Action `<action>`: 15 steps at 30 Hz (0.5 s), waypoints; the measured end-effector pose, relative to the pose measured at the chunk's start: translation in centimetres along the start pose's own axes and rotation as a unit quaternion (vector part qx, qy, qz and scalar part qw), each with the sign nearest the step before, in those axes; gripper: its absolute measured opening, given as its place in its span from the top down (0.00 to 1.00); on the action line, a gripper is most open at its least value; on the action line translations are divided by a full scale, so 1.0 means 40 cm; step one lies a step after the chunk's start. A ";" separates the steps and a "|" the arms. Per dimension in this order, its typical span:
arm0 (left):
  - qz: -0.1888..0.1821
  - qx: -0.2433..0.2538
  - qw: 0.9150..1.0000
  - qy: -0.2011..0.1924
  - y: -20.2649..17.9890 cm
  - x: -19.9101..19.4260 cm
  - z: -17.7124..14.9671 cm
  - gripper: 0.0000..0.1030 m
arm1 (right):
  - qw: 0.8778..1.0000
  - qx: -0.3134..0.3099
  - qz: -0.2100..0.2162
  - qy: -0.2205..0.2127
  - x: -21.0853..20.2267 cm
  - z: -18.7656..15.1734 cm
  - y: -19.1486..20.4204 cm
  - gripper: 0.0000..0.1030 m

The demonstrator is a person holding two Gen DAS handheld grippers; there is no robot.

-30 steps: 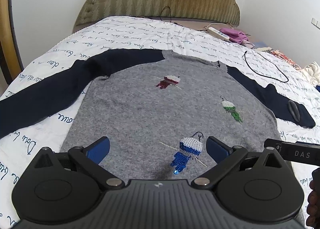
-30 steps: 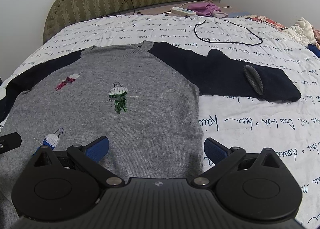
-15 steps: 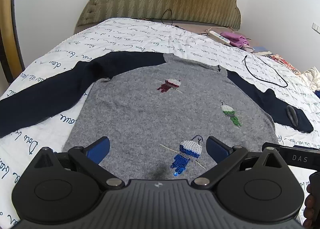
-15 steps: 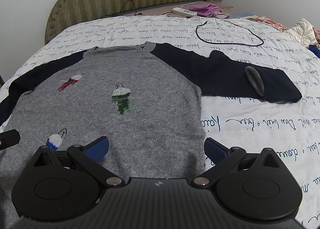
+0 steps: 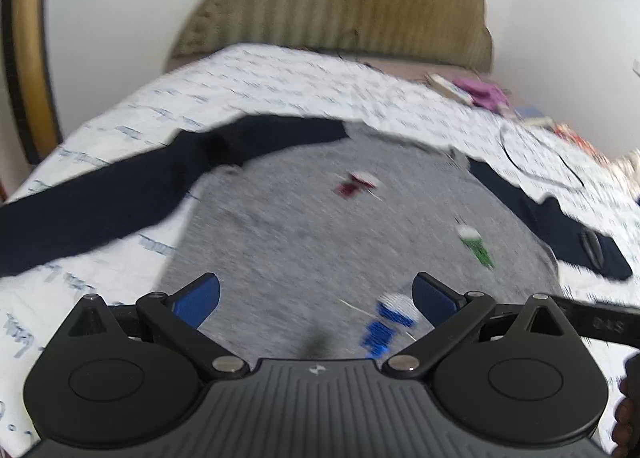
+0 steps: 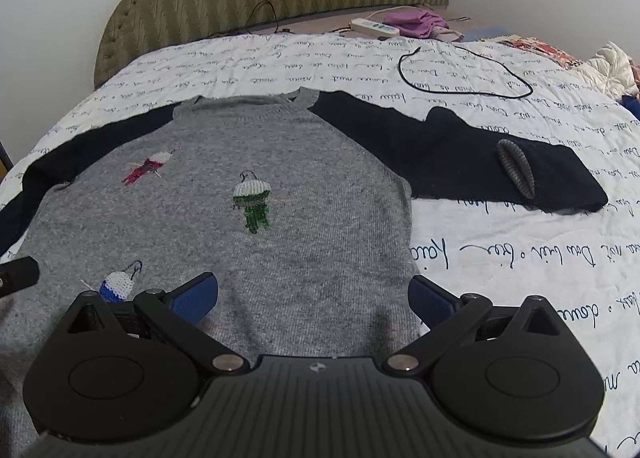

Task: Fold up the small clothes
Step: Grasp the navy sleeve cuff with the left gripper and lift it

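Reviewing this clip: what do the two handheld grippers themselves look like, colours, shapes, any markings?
Both look identical: the left gripper and right gripper have matte black ribbed bodies with a small pale logo, two round black discs, black linkage arms with silver pivot pins, and blue textured pads. White lettering, too blurred to read, marks the right gripper's side in the left wrist view. No cables or sleeves show.

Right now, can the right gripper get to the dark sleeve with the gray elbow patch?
Probably yes. The right gripper is open above the sweater's hem, and the navy sleeve lies flat on the quilt ahead to its right, with only bare quilt between. The black cable lies beyond it.
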State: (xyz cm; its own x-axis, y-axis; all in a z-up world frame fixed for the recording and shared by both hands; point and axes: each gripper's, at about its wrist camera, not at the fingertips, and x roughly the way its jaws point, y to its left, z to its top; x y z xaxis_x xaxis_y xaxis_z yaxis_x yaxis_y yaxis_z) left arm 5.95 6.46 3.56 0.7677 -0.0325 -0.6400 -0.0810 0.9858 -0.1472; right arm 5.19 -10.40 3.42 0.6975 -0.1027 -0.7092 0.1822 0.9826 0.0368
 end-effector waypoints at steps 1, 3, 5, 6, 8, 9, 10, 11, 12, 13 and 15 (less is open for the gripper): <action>0.007 -0.014 1.000 -0.011 0.022 -0.007 0.003 0.00 | 1.000 0.002 0.003 -0.003 -0.004 0.001 -0.001 0.00; 0.025 -0.061 0.997 -0.034 0.088 -0.020 0.008 0.00 | 1.000 0.006 0.014 -0.012 -0.015 0.004 -0.007 0.00; 0.043 -0.137 0.988 -0.051 0.186 -0.025 0.013 0.00 | 0.999 0.012 0.026 -0.016 -0.019 0.005 -0.009 0.00; 0.049 -0.182 0.981 -0.053 0.239 -0.026 0.017 0.00 | 0.999 0.014 0.034 -0.016 -0.019 0.005 -0.010 0.00; 0.051 -0.302 0.949 -0.067 0.368 -0.034 0.008 0.00 | 0.999 0.014 0.045 -0.010 -0.015 0.007 -0.004 0.00; 0.053 -0.350 0.932 -0.078 0.417 -0.041 -0.002 0.00 | 0.999 0.010 0.047 -0.009 -0.013 0.008 0.001 0.00; 0.058 -0.402 0.909 -0.091 0.466 -0.050 -0.016 0.00 | 0.999 0.005 0.048 -0.010 -0.013 0.009 0.009 0.00; 0.061 -0.449 0.885 -0.105 0.513 -0.060 -0.034 0.00 | 0.999 0.000 0.049 -0.012 -0.013 0.009 0.015 0.00; 0.062 -0.482 0.867 -0.114 0.549 -0.066 -0.051 0.00 | 0.999 -0.004 0.052 -0.013 -0.014 0.009 0.021 0.00; 0.064 -0.510 0.850 -0.120 0.580 -0.071 -0.068 0.00 | 0.998 -0.007 0.055 -0.013 -0.014 0.009 0.026 0.00; 0.055 -0.554 0.822 -0.121 0.632 -0.070 -0.099 0.00 | 0.998 -0.013 0.063 -0.011 -0.013 0.008 0.036 0.00</action>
State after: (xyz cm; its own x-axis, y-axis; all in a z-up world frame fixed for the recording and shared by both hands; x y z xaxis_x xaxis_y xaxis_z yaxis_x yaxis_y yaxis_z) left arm -0.75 30.81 -1.36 0.8107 0.2126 -0.5455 -0.5837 0.2217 -0.7811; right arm 5.30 -8.96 4.07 0.7282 0.0188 -0.6851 0.0742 0.9916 0.1061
